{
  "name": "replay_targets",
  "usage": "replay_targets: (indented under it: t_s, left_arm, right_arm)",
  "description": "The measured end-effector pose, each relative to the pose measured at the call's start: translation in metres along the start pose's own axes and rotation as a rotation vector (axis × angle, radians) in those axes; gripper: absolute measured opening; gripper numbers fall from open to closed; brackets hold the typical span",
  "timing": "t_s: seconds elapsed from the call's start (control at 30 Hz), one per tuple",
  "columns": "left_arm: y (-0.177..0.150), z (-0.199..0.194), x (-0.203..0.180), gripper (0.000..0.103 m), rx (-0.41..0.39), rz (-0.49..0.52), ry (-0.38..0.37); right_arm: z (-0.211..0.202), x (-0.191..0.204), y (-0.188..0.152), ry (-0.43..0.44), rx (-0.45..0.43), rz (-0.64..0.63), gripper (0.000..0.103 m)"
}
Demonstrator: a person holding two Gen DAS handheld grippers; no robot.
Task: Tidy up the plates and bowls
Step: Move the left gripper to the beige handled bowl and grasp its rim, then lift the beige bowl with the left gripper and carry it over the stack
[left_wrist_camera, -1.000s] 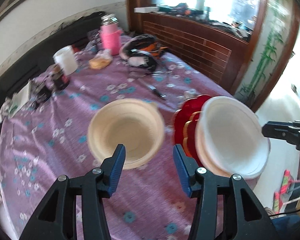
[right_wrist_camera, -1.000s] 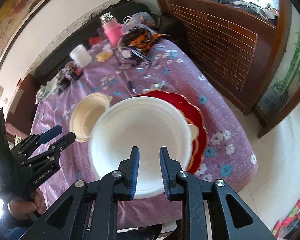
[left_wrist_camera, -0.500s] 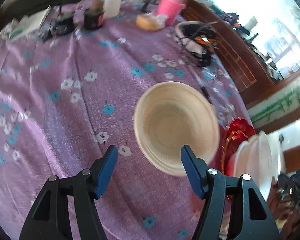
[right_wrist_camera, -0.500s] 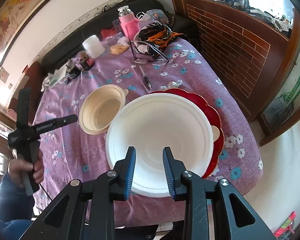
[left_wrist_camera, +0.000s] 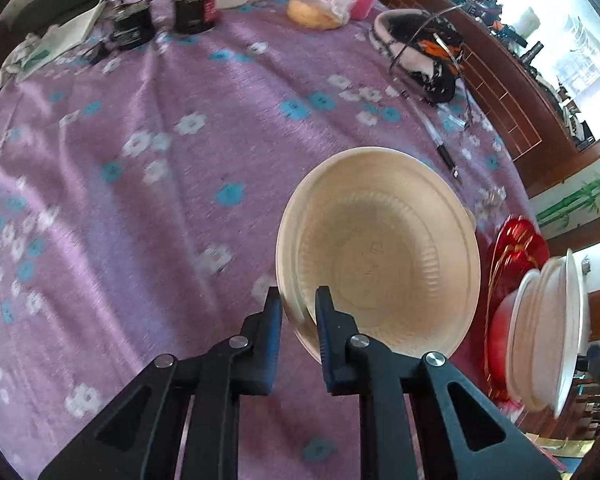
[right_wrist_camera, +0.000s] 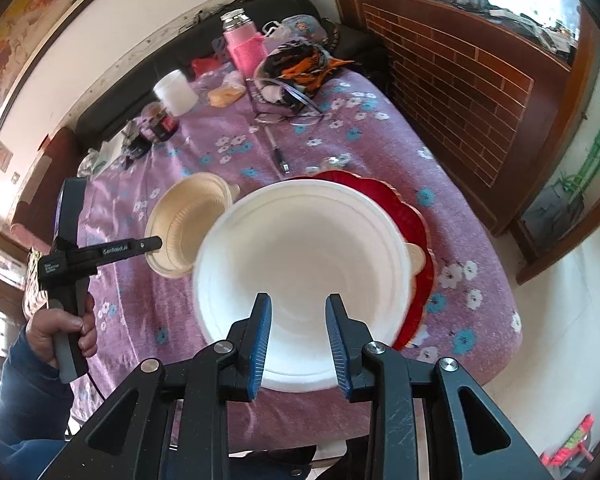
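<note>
A cream bowl [left_wrist_camera: 380, 252] sits on the purple flowered tablecloth [left_wrist_camera: 180, 160]. My left gripper [left_wrist_camera: 298, 312] is shut on its near rim, one finger inside and one outside; the right wrist view shows the bowl [right_wrist_camera: 188, 228] and that gripper [right_wrist_camera: 152, 245] at its edge. A white bowl [right_wrist_camera: 304, 280] rests on a cream bowl on a red plate [right_wrist_camera: 416, 240] near the table's right edge. My right gripper [right_wrist_camera: 298, 340] is open over the white bowl's near rim. The stack shows at the right in the left wrist view [left_wrist_camera: 548, 320].
At the table's far end stand a pink flask [right_wrist_camera: 244, 44], a white cup [right_wrist_camera: 176, 92], dark jars [left_wrist_camera: 192, 8], a bun [left_wrist_camera: 312, 14] and a patterned bag [right_wrist_camera: 300, 68]. A pen [right_wrist_camera: 276, 148] lies behind the plate. A brick-patterned cabinet [right_wrist_camera: 460, 80] runs along the right.
My left gripper closed on the cream bowl's near rim. My right gripper opened wider and let go of the white bowl, which now rests on the stack.
</note>
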State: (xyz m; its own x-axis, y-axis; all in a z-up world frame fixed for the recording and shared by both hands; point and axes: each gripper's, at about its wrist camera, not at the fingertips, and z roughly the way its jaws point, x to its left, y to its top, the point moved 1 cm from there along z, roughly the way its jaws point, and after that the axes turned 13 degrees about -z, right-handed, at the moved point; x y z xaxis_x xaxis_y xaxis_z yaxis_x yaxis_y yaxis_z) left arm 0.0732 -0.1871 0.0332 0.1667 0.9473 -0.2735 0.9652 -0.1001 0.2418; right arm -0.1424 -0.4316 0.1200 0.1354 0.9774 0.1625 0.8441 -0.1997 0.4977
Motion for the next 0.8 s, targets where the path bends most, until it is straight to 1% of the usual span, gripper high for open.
replay_targets:
  t_s: [0.17, 0.2, 0.27, 0.3, 0.33, 0.4, 0.47, 0.57, 0.6, 0.7, 0.77, 0.8]
  left_arm:
    - [-0.028, -0.021, 0.033, 0.016, 0.022, -0.023, 0.019]
    - [-0.035, -0.025, 0.038, 0.016, 0.025, -0.025, 0.019]
    - [-0.047, -0.031, 0.049, 0.016, 0.024, -0.028, 0.032]
    - [-0.05, -0.032, 0.051, 0.016, 0.023, -0.029, 0.035]
    - [-0.053, -0.033, 0.055, 0.016, 0.023, -0.034, 0.031]
    - [-0.056, -0.033, 0.06, 0.016, 0.026, -0.048, 0.027]
    - [-0.06, -0.036, 0.063, 0.016, 0.017, -0.043, 0.022]
    - [-0.064, -0.039, 0.064, 0.016, 0.006, -0.021, 0.033]
    - [-0.065, -0.039, 0.064, 0.016, 0.005, -0.014, 0.034]
    - [-0.066, -0.039, 0.065, 0.016, 0.003, -0.005, 0.033]
    - [-0.066, -0.04, 0.066, 0.016, 0.0, 0.002, 0.03]
    - [-0.066, -0.04, 0.066, 0.016, 0.002, 0.005, 0.029]
  right_arm:
    - [0.014, 0.028, 0.01, 0.053, 0.017, -0.078, 0.03]
    - [0.019, 0.037, 0.012, 0.079, 0.026, -0.1, 0.031]
    - [0.029, 0.052, 0.016, 0.127, 0.045, -0.133, 0.04]
    - [0.037, 0.063, 0.018, 0.161, 0.062, -0.154, 0.042]
    - [0.042, 0.069, 0.018, 0.177, 0.072, -0.164, 0.047]
    - [0.059, 0.087, 0.019, 0.201, 0.104, -0.183, 0.049]
    - [0.071, 0.097, 0.017, 0.222, 0.126, -0.179, 0.051]
    - [0.083, 0.113, 0.017, 0.232, 0.134, -0.195, 0.05]
    - [0.084, 0.118, 0.017, 0.222, 0.135, -0.196, 0.05]
    - [0.077, 0.122, 0.022, 0.169, 0.095, -0.188, 0.05]
    - [0.071, 0.119, 0.025, 0.149, 0.069, -0.173, 0.05]
    - [0.069, 0.118, 0.026, 0.152, 0.058, -0.166, 0.05]
